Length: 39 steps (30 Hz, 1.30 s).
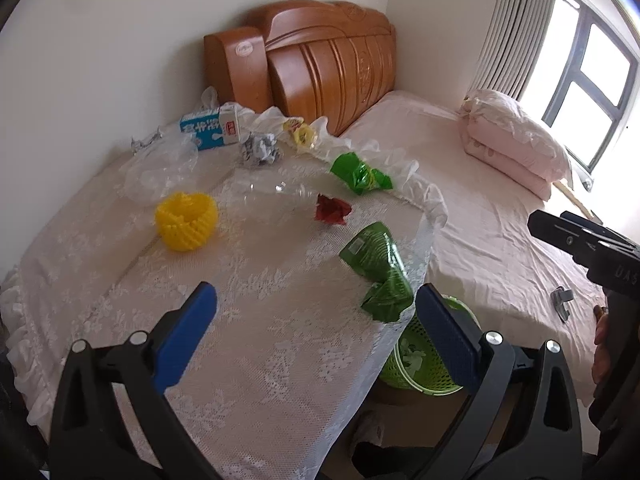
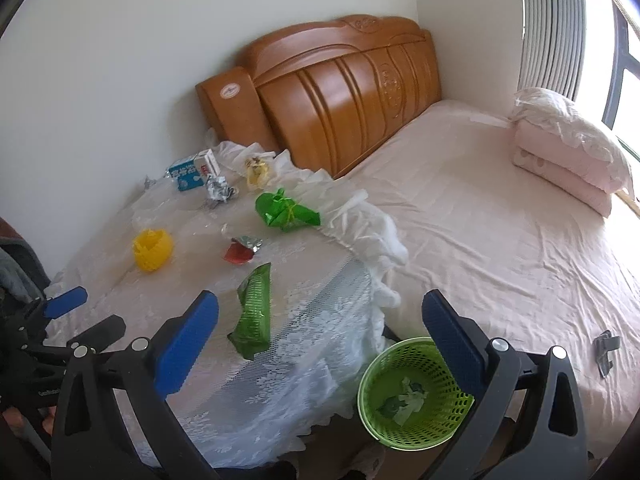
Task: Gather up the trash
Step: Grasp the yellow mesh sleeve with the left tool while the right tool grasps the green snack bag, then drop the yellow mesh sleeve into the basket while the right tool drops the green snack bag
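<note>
Trash lies on a lace-covered table (image 1: 260,340) (image 2: 304,320): a green wrapper (image 1: 378,268) (image 2: 254,316) near the table's edge, a red wrapper (image 1: 332,209) (image 2: 240,250), a second green wrapper (image 1: 360,174) (image 2: 286,210), a yellow foam net (image 1: 186,220) (image 2: 152,249), a clear plastic bottle (image 1: 276,192), crumpled paper (image 1: 260,149) and a blue-white carton (image 1: 208,128) (image 2: 192,174). A green mesh bin (image 2: 412,394) (image 1: 420,360) with scraps stands on the floor beside the table. My left gripper (image 1: 316,324) is open above the table. My right gripper (image 2: 320,328) is open, empty, over the table edge and bin.
A bed with a pink sheet (image 2: 500,220) and wooden headboard (image 2: 340,92) lies right of the table. Folded pink bedding (image 2: 568,148) sits by the window. A small grey clip (image 2: 604,350) lies on the bed. A wall is behind the table.
</note>
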{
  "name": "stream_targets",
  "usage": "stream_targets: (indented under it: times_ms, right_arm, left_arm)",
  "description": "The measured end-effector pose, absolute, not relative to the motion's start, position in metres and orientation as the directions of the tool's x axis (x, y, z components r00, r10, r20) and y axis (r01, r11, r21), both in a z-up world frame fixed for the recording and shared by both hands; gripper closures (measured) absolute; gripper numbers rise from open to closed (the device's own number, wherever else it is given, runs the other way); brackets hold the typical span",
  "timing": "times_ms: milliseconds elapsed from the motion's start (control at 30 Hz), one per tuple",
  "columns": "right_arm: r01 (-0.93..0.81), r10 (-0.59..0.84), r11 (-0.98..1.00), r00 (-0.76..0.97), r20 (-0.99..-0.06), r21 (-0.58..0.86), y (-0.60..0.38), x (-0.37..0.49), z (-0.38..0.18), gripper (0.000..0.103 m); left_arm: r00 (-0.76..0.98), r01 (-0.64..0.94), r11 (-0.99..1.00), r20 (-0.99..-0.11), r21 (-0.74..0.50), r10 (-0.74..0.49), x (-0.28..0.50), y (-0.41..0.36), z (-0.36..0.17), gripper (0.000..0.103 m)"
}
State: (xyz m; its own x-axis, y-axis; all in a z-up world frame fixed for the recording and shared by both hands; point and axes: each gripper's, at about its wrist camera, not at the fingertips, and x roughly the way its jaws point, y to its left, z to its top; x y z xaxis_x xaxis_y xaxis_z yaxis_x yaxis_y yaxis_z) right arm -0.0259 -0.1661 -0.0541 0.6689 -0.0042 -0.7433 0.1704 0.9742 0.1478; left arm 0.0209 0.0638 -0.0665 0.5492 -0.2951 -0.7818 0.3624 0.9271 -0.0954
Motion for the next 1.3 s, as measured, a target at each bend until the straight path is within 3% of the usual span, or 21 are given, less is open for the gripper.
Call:
stream_targets:
  times_ms: [333,500,633,700,767,933,1067,1300]
  right_arm:
    - [0.049,0.109,0.985,0.569,-0.815,0.166,-0.123,0.034,-0.115,0.002]
    - [0.066,0.048,0.993,0.495,-0.867,0.093,-0.09,0.073,-0.157,0.002]
    - [0.079,-0.005,0.996,0.424,-0.906,0.031,-0.075,0.087,-0.182,0.02]
    - [0.081,-0.014,0.996,0.411,-0.911,0.021,-0.072,0.088,-0.188,0.035]
    - [0.084,-0.016,0.996,0.405,-0.914,0.019,-0.069,0.087,-0.19,0.057]
    - [0.096,0.006,0.994,0.415,-0.91,0.05,-0.075,0.085,-0.185,0.071]
    - [0.1,0.045,0.99,0.422,-0.906,0.096,-0.078,0.085,-0.178,0.071]
    - [0.108,0.15,0.969,0.459,-0.876,0.222,-0.083,0.077,-0.162,0.071]
  left_arm:
    - [0.587,0.287,0.956,-0.78,-0.054,-0.22,0.047,0.084,-0.076,0.008]
    - [0.58,0.21,0.978,-0.804,-0.008,-0.131,0.085,0.121,-0.093,0.008]
    - [0.574,0.18,0.984,-0.814,0.015,-0.093,0.117,0.139,-0.108,0.008]
    - [0.572,0.197,0.98,-0.815,0.026,-0.093,0.131,0.14,-0.117,0.008]
    - [0.568,0.205,0.978,-0.818,0.033,-0.091,0.145,0.139,-0.129,0.008]
    - [0.517,0.194,0.98,-0.853,0.037,-0.07,0.189,0.136,-0.166,0.008]
    - [0.484,0.214,0.975,-0.874,0.066,-0.047,0.212,0.13,-0.189,0.008]
    - [0.492,0.192,0.981,-0.866,0.013,-0.085,0.217,0.14,-0.187,0.043]
